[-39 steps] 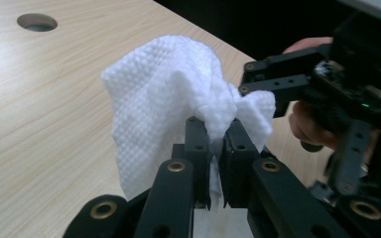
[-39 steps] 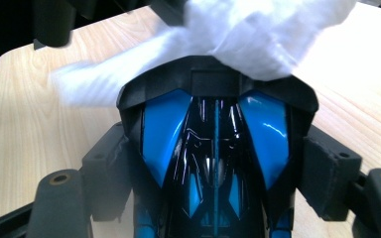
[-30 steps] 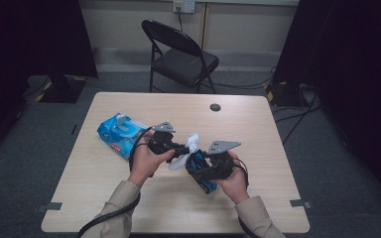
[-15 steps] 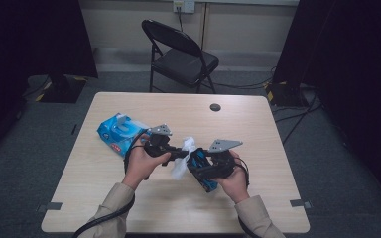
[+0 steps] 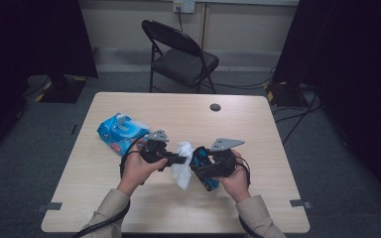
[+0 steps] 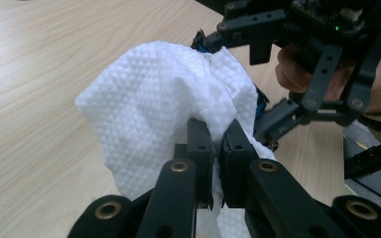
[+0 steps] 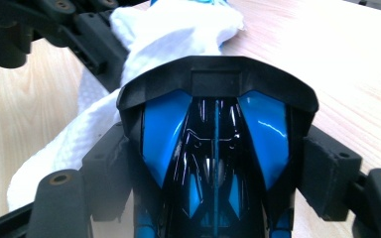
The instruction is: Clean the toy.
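In the high view my left gripper (image 5: 184, 159) is shut on a crumpled white wipe (image 5: 181, 168) that hangs over the table's middle. The left gripper view has its jaws (image 6: 217, 144) pinched tight on the wipe (image 6: 144, 104). My right gripper (image 5: 201, 166) is shut on a blue and black toy car (image 5: 207, 173) across its width. In the right gripper view the car (image 7: 216, 148) sits between the pads (image 7: 106, 163), with the wipe (image 7: 178, 29) draped against its far end. The two grippers face each other, and the wipe touches the car.
A blue pack of wipes (image 5: 121, 131) with its lid flap raised lies on the wooden table (image 5: 258, 124), left of the hands. A small black disc (image 5: 215, 107) sits near the far edge. A folding chair (image 5: 181, 54) stands beyond the table.
The left gripper has shifted slightly with the wipe, which now hangs a little lower against the car. The right hand and the car have stayed put.
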Motion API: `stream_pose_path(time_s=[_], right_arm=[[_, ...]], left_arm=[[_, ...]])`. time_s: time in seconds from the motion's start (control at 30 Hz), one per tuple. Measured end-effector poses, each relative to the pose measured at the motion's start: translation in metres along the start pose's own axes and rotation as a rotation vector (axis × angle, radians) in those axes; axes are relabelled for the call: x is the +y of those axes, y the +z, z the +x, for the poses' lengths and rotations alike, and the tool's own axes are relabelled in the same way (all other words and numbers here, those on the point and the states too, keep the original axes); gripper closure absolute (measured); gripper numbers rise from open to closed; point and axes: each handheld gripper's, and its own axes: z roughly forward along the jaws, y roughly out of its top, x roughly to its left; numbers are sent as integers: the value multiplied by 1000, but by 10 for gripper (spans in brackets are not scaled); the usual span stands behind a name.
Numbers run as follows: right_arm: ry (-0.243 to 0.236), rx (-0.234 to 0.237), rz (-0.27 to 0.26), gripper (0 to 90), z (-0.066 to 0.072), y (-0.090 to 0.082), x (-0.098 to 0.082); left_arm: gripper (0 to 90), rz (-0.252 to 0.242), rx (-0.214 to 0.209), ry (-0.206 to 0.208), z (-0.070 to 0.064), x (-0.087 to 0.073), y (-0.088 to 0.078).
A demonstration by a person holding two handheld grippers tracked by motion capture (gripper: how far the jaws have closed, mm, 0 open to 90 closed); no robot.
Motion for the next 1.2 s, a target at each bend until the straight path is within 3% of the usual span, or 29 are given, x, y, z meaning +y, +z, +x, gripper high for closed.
stream_pose_path(time_s=[0.17, 0.4, 0.63, 0.87, 1.2], right_arm=[[13, 3, -8, 257, -3, -1, -1], [18, 5, -16, 257, -4, -4, 0], [12, 20, -13, 257, -2, -2, 0], [-13, 41, -20, 257, 5, -1, 3], [-23, 50, -10, 257, 7, 0, 3]], left_arm=[[856, 24, 0, 8, 1, -8, -2], [856, -9, 9, -15, 7, -12, -12], [856, -67, 10, 3, 6, 7, -25], [855, -71, 26, -14, 9, 20, -12], [855, -48, 24, -18, 9, 22, 10]])
